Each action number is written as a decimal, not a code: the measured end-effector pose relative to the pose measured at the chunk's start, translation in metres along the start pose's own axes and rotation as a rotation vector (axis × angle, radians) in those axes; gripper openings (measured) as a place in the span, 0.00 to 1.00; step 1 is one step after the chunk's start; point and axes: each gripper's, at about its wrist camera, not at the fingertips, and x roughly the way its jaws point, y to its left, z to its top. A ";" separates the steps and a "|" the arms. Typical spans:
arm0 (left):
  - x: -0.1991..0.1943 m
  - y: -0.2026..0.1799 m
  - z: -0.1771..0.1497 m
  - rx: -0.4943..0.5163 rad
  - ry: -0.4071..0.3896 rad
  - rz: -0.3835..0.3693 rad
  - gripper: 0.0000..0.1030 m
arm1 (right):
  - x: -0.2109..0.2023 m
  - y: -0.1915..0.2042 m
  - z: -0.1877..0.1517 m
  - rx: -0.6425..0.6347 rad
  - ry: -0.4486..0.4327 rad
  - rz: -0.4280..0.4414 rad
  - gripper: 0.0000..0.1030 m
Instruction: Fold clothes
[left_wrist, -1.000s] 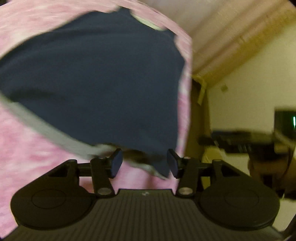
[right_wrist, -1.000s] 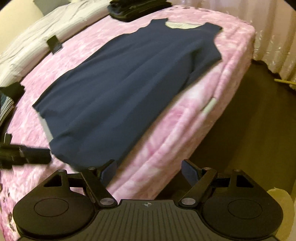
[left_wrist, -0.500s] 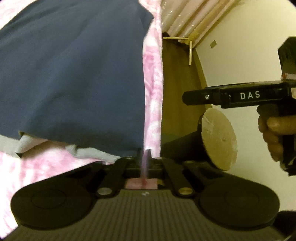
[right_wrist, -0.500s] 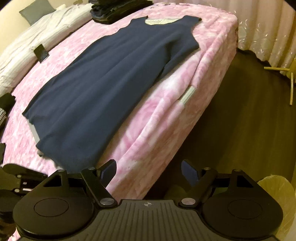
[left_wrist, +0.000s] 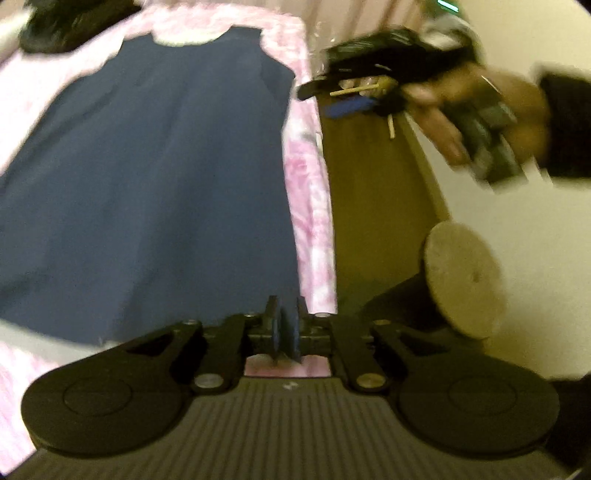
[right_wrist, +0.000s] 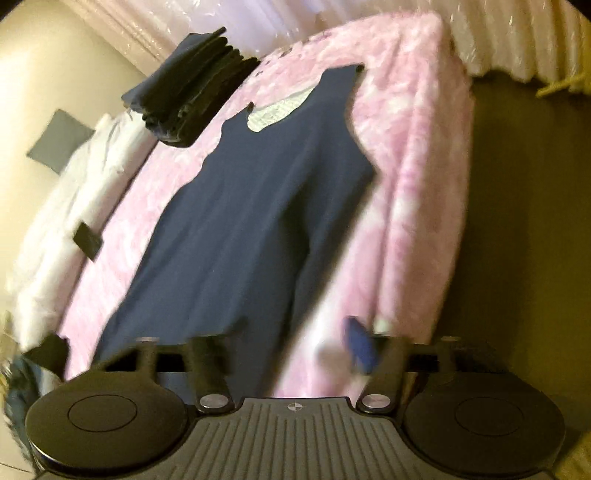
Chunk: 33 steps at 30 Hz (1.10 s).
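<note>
Folding hadn't properly begun: the navy sleeveless top (right_wrist: 251, 221) lay flat on the pink blanket (right_wrist: 417, 192), neck hole toward the far end, hem at the near edge, right side running close along the blanket's drop to the floor. Biggest risk, imo: the left gripper (left_wrist: 284, 332) had its pads nearly together w/ jaws opening at this moment, right at the hem corner of the top; the frame is blurred, so can't tell whether navy cloth or only pink blanket sat between the pads, and the corner could slip free or the blanket could lift along w/ it. Second risk: the right gripper (right_wrist: 291, 354) was moving fast, its jaws about half apart and closing w/ nothing clearly between them; closing early would catch fuzzy blanket beside the top instead of its hem. Relative to the top, the left gripper sat at the near right hem corner, touching or just beside it. The right gripper hung near that same hem, its left finger over navy cloth, its right finger over blanket. A stack of dark folded clothes (right_wrist: 192, 99) sat beyond the top's left shoulder.
</note>
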 end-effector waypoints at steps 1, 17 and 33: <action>0.001 -0.002 0.003 0.021 0.001 0.027 0.21 | 0.010 -0.003 0.010 0.011 0.007 0.013 0.49; 0.011 0.028 0.057 -0.067 0.086 0.193 0.00 | 0.039 -0.053 0.063 0.095 0.131 0.046 0.04; 0.082 -0.011 0.078 0.202 0.148 0.115 0.29 | 0.013 -0.037 0.059 -0.068 0.082 -0.049 0.00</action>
